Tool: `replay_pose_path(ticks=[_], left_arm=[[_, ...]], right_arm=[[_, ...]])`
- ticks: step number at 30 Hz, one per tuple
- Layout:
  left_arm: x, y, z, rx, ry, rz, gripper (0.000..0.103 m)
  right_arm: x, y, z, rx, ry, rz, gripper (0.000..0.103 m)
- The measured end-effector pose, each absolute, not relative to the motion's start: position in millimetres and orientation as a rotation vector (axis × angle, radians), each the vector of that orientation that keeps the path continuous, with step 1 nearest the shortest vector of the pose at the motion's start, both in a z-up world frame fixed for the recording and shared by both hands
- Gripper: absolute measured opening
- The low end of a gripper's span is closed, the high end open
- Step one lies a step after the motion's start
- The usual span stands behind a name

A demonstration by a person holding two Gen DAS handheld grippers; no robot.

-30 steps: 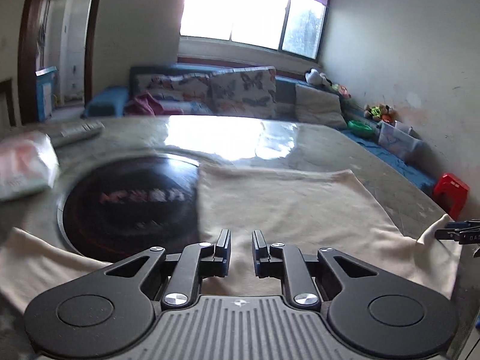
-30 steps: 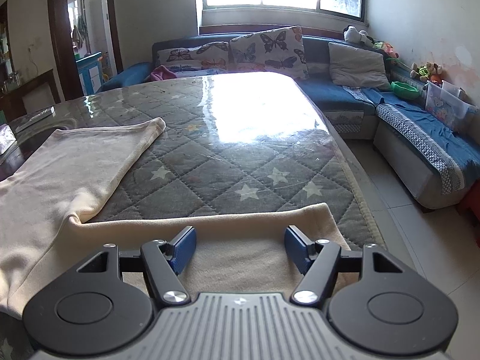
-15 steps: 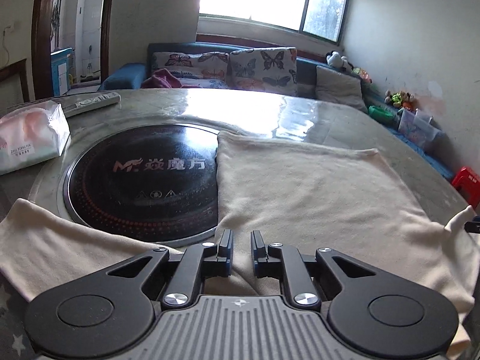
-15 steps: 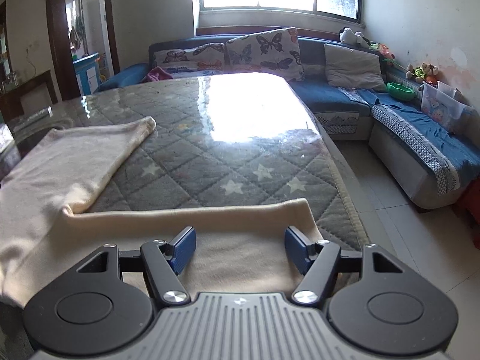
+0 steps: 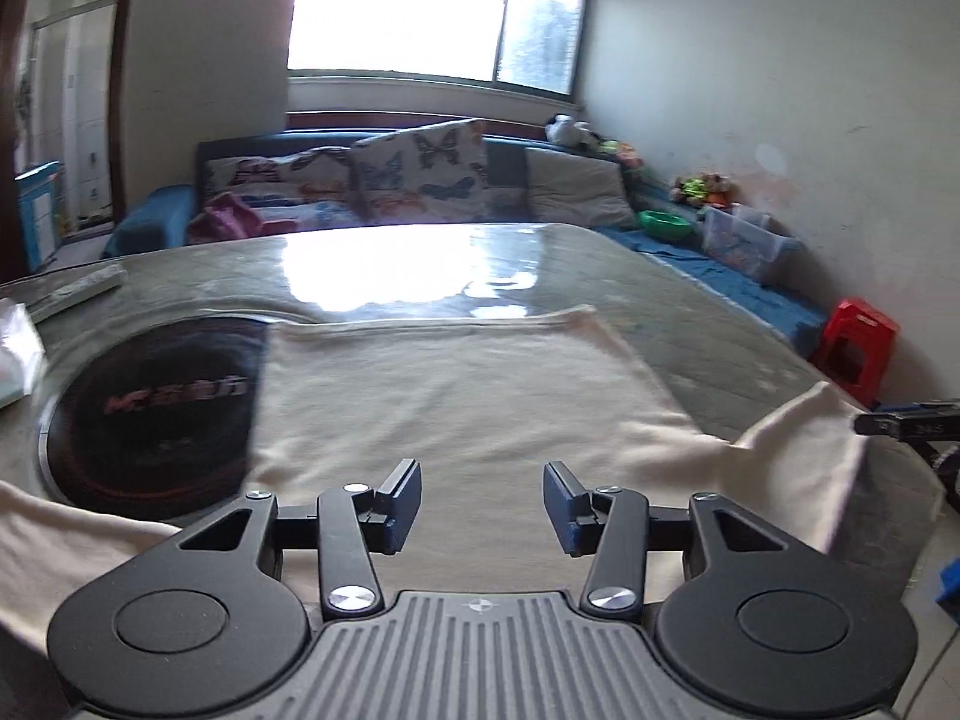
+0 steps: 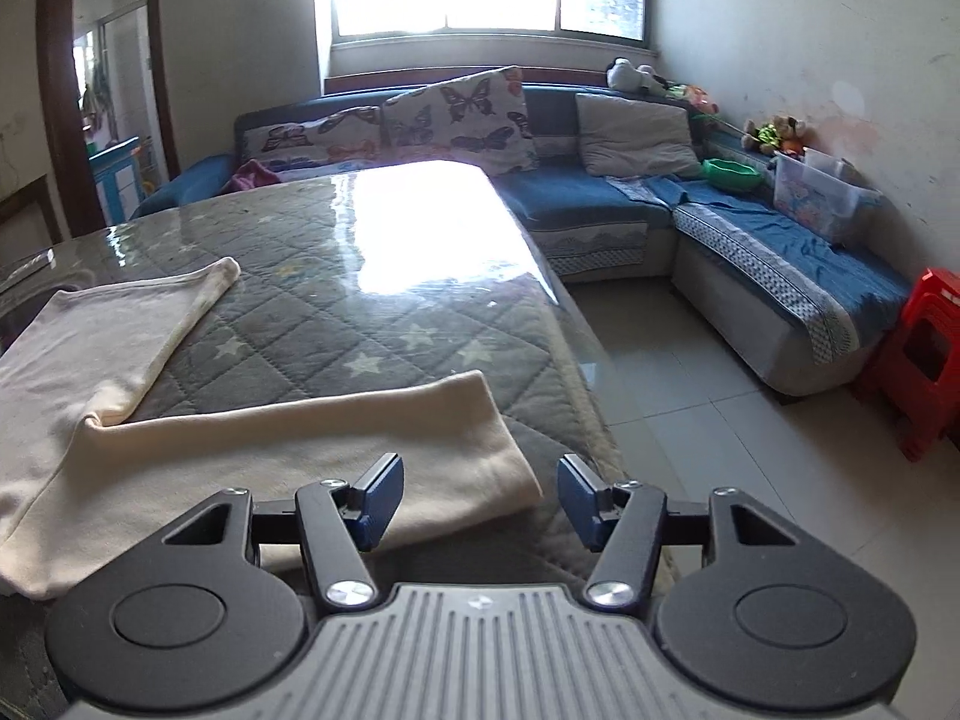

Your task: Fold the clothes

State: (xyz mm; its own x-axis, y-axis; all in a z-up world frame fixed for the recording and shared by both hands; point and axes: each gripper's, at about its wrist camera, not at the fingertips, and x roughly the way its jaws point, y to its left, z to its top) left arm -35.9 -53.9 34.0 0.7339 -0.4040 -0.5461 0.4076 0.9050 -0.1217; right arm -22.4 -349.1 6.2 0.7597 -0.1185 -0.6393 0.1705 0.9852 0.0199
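While blur smears the cream garment (image 5: 456,396), left tongs (image 5: 480,507) spread, right tongs (image 6: 477,501) narrow, both empty.

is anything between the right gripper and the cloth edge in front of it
Nothing visible. The right gripper hovers at the near corner of the cream cloth, which lies flat on the quilted table. Its jaws are closing with nothing pinched yet; only the cloth's corner shows in the gap. The left gripper is opening above the same cloth.
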Motion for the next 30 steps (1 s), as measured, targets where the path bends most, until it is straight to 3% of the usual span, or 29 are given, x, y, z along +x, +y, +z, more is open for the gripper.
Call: replay_pose_path(ticks=[13, 30], left_arm=[[-92, -53, 7, 0.089, 0.628, -0.476, 0.051], [-116, -37, 8, 0.103, 0.62, -0.473, 0.051]], right_arm=[[-34, -302, 28, 0.04, 0.602, 0.021, 0.056], [-19, -131, 20, -0.286, 0.632, 0.593, 0.056]])
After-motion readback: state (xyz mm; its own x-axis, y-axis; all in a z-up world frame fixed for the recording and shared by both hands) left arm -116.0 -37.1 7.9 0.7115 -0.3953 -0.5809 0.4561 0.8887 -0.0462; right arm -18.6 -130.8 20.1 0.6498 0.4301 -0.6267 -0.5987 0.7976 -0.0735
